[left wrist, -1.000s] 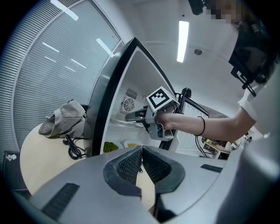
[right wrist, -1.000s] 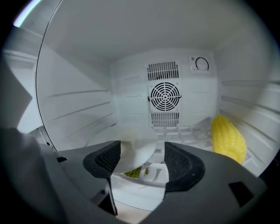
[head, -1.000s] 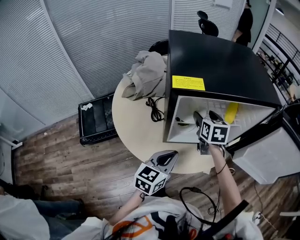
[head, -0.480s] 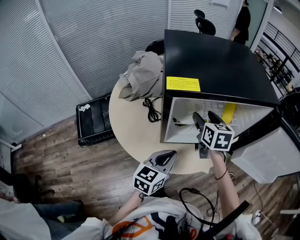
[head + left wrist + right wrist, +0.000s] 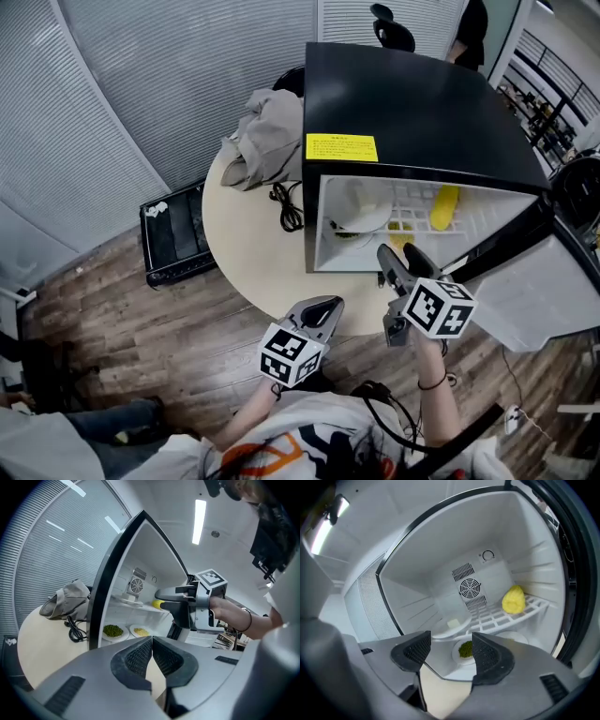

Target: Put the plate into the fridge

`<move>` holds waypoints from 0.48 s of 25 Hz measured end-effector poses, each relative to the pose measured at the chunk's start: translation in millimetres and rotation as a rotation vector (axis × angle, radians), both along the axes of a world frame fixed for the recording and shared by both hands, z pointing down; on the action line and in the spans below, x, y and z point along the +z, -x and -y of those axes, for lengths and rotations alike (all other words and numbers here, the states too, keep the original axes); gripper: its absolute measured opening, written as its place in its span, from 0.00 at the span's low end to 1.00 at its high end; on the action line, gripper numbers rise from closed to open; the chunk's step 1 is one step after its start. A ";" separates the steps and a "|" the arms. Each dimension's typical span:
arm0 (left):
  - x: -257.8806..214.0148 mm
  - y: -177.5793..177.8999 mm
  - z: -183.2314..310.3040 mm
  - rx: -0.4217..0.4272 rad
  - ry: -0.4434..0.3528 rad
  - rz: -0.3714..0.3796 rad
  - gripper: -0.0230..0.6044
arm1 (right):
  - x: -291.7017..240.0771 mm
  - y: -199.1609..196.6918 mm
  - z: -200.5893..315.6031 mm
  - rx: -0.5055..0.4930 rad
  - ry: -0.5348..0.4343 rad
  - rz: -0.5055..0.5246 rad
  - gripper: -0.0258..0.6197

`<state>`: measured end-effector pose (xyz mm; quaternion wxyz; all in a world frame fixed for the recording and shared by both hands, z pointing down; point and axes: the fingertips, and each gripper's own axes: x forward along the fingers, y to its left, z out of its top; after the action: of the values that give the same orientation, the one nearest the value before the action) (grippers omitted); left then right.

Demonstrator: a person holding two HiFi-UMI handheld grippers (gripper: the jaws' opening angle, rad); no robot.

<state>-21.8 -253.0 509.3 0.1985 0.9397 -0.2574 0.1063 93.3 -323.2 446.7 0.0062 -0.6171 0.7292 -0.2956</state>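
My right gripper (image 5: 450, 648) hangs empty outside the fridge (image 5: 412, 103), jaws wide but just eased in; left gripper (image 5: 151, 651) clenched on nothing; yellow label (image 5: 341, 147) too small to read

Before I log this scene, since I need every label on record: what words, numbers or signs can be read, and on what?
Yellow label on the fridge top: dark print, too small to read.
Marker cubes: black-and-white square patterns, no words.
Round mark on the fridge's back wall: a symbol, no letters legible.
No text can be quoted; nothing else is readable.
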 end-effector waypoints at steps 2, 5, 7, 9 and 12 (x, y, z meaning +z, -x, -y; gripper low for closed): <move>-1.5 -2.9 -3.5 -0.005 -0.001 -0.001 0.06 | 4.0 1.3 -15.1 0.007 0.005 0.033 0.45; -3.2 -8.6 -8.9 -0.020 -0.006 0.003 0.06 | 5.5 3.3 -31.0 -0.016 0.007 0.059 0.39; -1.4 -12.8 -13.0 -0.032 -0.001 0.015 0.06 | 5.9 3.2 -39.4 -0.036 0.006 0.060 0.33; -0.8 -18.3 -18.4 -0.048 0.003 0.027 0.06 | 8.3 0.3 -48.8 -0.051 0.011 0.058 0.27; -4.0 -28.9 -28.9 -0.075 -0.003 0.037 0.06 | 13.0 -6.9 -63.7 -0.078 0.025 0.085 0.17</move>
<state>7.1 -224.0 505.3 0.1959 0.9277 -0.2961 0.1158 100.2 -259.6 459.8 0.0180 -0.5754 0.7480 -0.3304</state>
